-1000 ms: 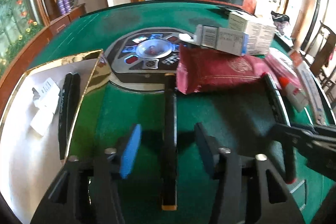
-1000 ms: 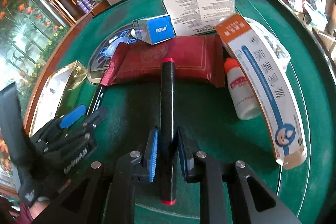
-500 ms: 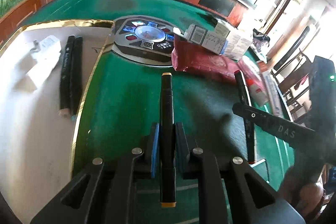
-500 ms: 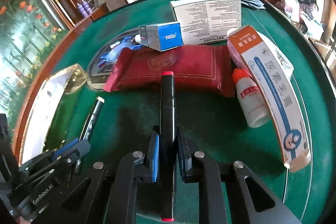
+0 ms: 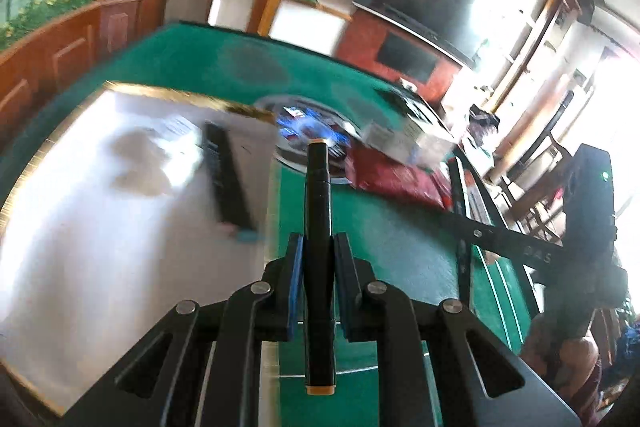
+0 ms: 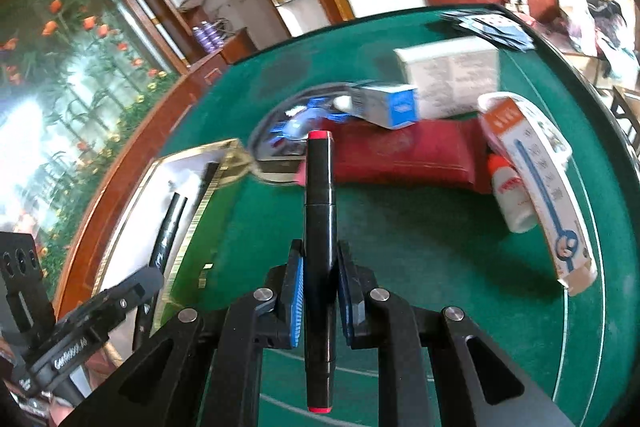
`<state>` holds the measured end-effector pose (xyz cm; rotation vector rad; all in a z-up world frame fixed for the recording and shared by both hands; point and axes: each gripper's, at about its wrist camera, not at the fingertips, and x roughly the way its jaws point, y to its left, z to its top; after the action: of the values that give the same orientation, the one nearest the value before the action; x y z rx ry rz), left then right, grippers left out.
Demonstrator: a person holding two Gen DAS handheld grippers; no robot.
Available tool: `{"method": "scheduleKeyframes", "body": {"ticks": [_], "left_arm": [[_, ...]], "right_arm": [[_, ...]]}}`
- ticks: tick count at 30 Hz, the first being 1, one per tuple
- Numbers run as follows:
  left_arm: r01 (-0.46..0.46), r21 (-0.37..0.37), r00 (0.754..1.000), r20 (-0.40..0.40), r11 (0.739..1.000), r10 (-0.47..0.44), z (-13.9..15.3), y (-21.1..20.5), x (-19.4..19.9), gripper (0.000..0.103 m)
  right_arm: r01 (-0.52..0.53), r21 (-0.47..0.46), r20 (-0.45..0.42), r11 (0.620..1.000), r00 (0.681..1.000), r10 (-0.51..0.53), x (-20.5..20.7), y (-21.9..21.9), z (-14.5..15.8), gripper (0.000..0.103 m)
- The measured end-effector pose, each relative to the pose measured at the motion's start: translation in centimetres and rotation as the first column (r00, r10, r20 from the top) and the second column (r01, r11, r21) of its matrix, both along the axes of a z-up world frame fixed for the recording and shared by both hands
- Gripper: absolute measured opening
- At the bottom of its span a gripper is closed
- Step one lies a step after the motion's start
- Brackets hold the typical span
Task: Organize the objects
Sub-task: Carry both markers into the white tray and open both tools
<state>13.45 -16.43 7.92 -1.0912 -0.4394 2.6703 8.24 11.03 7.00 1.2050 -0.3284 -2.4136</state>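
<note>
On the green surface (image 6: 420, 247) a red pouch (image 6: 404, 155) lies across the middle, with a blue-and-white box (image 6: 388, 103) resting at its far edge and a larger white box (image 6: 452, 79) behind that. To the right, a small white bottle (image 6: 510, 199) with an orange cap lies beside a long white carton (image 6: 540, 179) with an orange end. A round control panel (image 6: 288, 131) is set into the surface at centre. At the left sits a gold-rimmed white tray (image 5: 40, 155) holding two black markers (image 5: 226, 179), blurred in the left view.

The left gripper (image 5: 316, 283) has its jaws clamped on a black marker with orange ends (image 5: 318, 211), held above the tray's right edge. The right gripper (image 6: 318, 291) has its jaws pressed tight on a black marker with red ends (image 6: 319, 211), held over the surface near the pouch.
</note>
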Motion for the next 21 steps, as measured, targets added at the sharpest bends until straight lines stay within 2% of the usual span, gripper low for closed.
{"method": "scheduleKeyframes", "body": {"ticks": [4, 11, 15, 21], "left_arm": [[-0.091, -0.04, 0.996, -0.03, 0.995, 0.09, 1.5, -4.5, 0.5, 0.014], [-0.2, -0.141, 0.98, -0.009, 0.97, 0.201, 2.5, -11.6, -1.6, 0.014], [-0.216, -0.153, 0.973, 0.045, 0.964, 0.226, 1.4, -14.3, -4.6, 0.014], [-0.216, -0.162, 0.963, 0.129, 0.963, 0.238, -1.3, -15.7, -9.1, 0.014]], "right_arm": [[-0.074, -0.032, 0.0, 0.997, 0.997, 0.074, 0.1, -3.1, 1.2, 0.016], [-0.2, -0.125, 0.066, 0.972, 0.976, 0.209, -1.1, -10.1, 1.2, 0.017], [-0.257, -0.17, 0.129, 0.951, 0.951, 0.28, -2.4, -15.1, -0.1, 0.017], [-0.312, -0.161, 0.229, 0.936, 0.911, 0.343, -5.1, -21.9, -2.8, 0.017]]}}
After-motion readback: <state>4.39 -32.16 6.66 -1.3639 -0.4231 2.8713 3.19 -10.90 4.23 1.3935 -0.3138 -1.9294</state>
